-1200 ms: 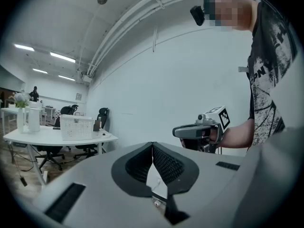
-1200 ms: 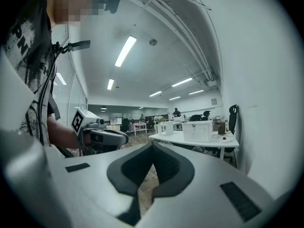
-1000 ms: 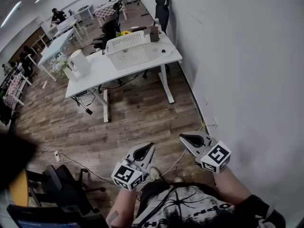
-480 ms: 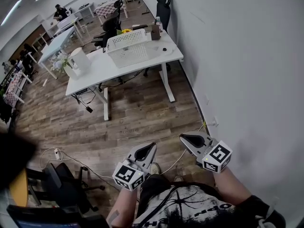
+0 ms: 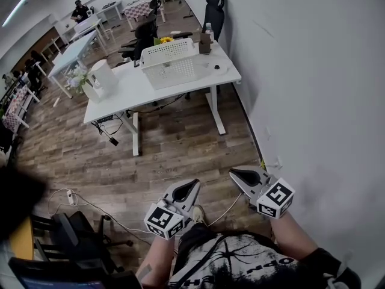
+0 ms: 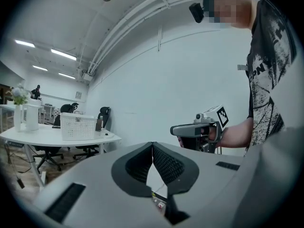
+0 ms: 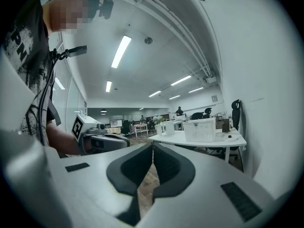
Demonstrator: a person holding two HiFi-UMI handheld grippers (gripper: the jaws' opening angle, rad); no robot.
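Wall (image 5: 313,71): white and bare, along the person's right side. The right gripper is the nearer of the two to it.
Floor (image 5: 174,155): brown wood planks, under both grippers.
Table (image 5: 126,92): white, with one end against the wall. It is well ahead of both grippers and both point roughly toward it.
Chair (image 5: 215,14): black, at the table's far side by the wall.
Basket (image 5: 171,62): white and perforated, on the table toward its wall end. It also shows far off in both gripper views.
Jug (image 5: 103,77): white, on the table's left end, beside flowers.
Left gripper (image 5: 192,185): held in the air in front of the person. In the left gripper view its jaws are pressed together (image 6: 152,147) with nothing between them.
Right gripper (image 5: 236,174): level with the left one and near it, not touching. In the right gripper view its jaws meet (image 7: 152,147) and are empty too.
Cable (image 5: 224,205): thin and white, lying on the floor below the gap between the two grippers. It is the nearest thing to them and touches neither.
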